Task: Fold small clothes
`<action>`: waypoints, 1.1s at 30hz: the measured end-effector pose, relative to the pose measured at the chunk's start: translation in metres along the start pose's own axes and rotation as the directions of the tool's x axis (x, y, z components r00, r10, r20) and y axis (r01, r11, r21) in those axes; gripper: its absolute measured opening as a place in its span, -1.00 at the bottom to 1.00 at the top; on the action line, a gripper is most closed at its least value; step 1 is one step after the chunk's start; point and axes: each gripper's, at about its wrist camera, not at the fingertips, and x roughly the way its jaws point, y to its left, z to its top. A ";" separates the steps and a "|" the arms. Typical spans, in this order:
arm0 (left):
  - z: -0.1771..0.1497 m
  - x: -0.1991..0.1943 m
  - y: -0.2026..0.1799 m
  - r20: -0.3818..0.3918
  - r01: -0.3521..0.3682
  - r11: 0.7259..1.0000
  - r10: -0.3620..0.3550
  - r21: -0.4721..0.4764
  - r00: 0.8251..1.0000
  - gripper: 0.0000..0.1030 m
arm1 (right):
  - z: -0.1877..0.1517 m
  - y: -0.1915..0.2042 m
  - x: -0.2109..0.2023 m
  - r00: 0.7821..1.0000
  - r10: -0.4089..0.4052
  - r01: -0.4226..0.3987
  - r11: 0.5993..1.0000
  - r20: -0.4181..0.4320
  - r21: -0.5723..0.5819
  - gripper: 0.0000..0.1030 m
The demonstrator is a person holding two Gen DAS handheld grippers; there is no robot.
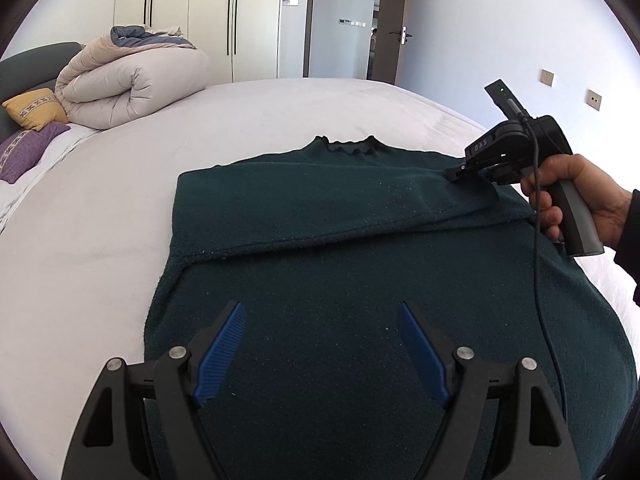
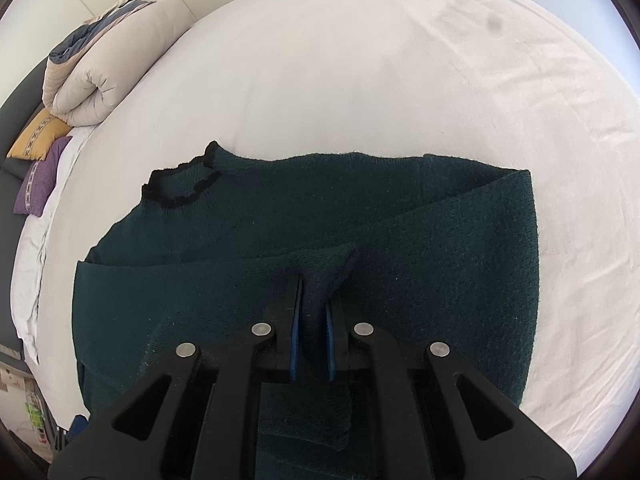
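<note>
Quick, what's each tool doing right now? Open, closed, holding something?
Left tool: open, holding nothing, poised over the dark green sweater.
Right tool: closed, pinching a fold of the sweater's sleeve.

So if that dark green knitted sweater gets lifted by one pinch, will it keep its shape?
Probably not: the dark green knitted sweater tents limply where the right gripper pinches it. Its folded sleeve drapes flat, so the rest would likely sag and drag.
</note>
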 end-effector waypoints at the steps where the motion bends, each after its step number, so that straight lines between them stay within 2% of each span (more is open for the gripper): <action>1: 0.001 -0.003 0.000 0.007 0.004 1.000 -0.004 -0.005 1.000 0.55 | -0.001 0.000 0.000 1.000 0.008 -0.008 1.000 0.005 -0.014 -0.83; 4: 0.015 -0.010 0.015 0.031 0.000 1.000 0.000 -0.028 1.000 0.55 | -0.001 -0.006 -0.007 1.000 0.028 -0.028 1.000 -0.007 -0.011 -0.75; 6: 0.032 -0.014 0.035 0.059 -0.026 0.999 0.029 -0.048 0.998 0.55 | 0.000 -0.014 -0.018 1.000 0.003 -0.003 1.000 -0.002 0.018 -0.65; 8: 0.052 -0.013 0.061 0.076 -0.044 0.994 0.051 -0.098 0.996 0.54 | 0.000 -0.022 -0.035 0.997 -0.057 0.054 0.997 0.048 0.045 -0.58; 9: 0.064 -0.010 0.075 0.072 -0.037 0.992 0.046 -0.124 0.996 0.50 | 0.000 -0.028 -0.045 0.995 -0.056 0.050 0.996 0.082 0.069 -0.58; 10: 0.076 -0.007 0.088 0.075 -0.017 0.988 0.029 -0.152 0.997 0.31 | -0.001 -0.033 -0.053 0.993 -0.034 0.023 0.995 0.109 0.096 -0.58; 12: 0.097 0.007 0.106 0.075 0.007 0.983 0.007 -0.182 0.997 0.09 | -0.004 -0.037 -0.061 0.988 0.075 -0.093 0.987 0.132 0.131 -0.58; 14: 0.114 0.029 0.117 0.041 0.025 0.979 -0.017 -0.201 0.999 -0.19 | -0.008 -0.031 -0.058 0.964 0.238 -0.254 0.957 0.118 0.141 -0.58; 16: 0.123 0.060 0.123 -0.024 0.030 0.975 -0.036 -0.220 0.999 -0.41 | -0.011 -0.020 -0.047 0.939 0.333 -0.342 0.930 0.086 0.132 -0.58; 18: 0.122 0.093 0.126 -0.112 0.026 0.976 -0.051 -0.218 0.992 -0.43 | -0.013 -0.012 -0.031 0.915 0.398 -0.403 0.904 0.067 0.142 -0.58; 21: 0.097 0.137 0.125 -0.247 -0.059 0.983 0.013 -0.177 0.969 -0.44 | -0.014 -0.017 0.000 0.913 0.407 -0.406 0.890 0.040 0.210 -0.58; 22: 0.088 0.138 0.121 -0.218 -0.064 0.987 0.030 -0.149 0.975 -0.42 | -0.017 -0.023 0.014 0.915 0.402 -0.395 0.885 0.021 0.247 -0.58; 23: 0.083 0.135 0.116 -0.183 -0.077 0.990 0.054 -0.118 0.982 -0.42 | -0.020 -0.029 0.022 0.902 0.430 -0.424 0.864 0.040 0.270 -0.60; 26: 0.080 0.131 0.104 -0.179 -0.124 0.990 0.111 -0.062 0.977 -0.42 | -0.030 -0.036 0.025 0.876 0.470 -0.481 0.841 0.106 0.248 -0.64; 28: 0.079 0.129 0.101 -0.181 -0.132 0.990 0.122 -0.044 0.976 -0.42 | -0.033 -0.042 0.023 0.873 0.472 -0.487 0.835 0.120 0.255 -0.63; 30: 0.077 0.126 0.102 -0.183 -0.128 0.991 0.117 -0.046 0.976 -0.42 | -0.037 -0.063 0.013 0.865 0.481 -0.502 0.813 0.144 0.295 -0.64; 31: 0.078 0.125 0.103 -0.183 -0.126 0.991 0.115 -0.047 0.976 -0.42 | -0.039 -0.076 0.008 0.867 0.472 -0.498 0.808 0.160 0.314 -0.64; 33: 0.077 0.124 0.105 -0.181 -0.123 0.991 0.111 -0.055 0.977 -0.42 | -0.044 -0.109 -0.014 0.903 0.375 -0.428 0.822 0.207 0.376 -0.58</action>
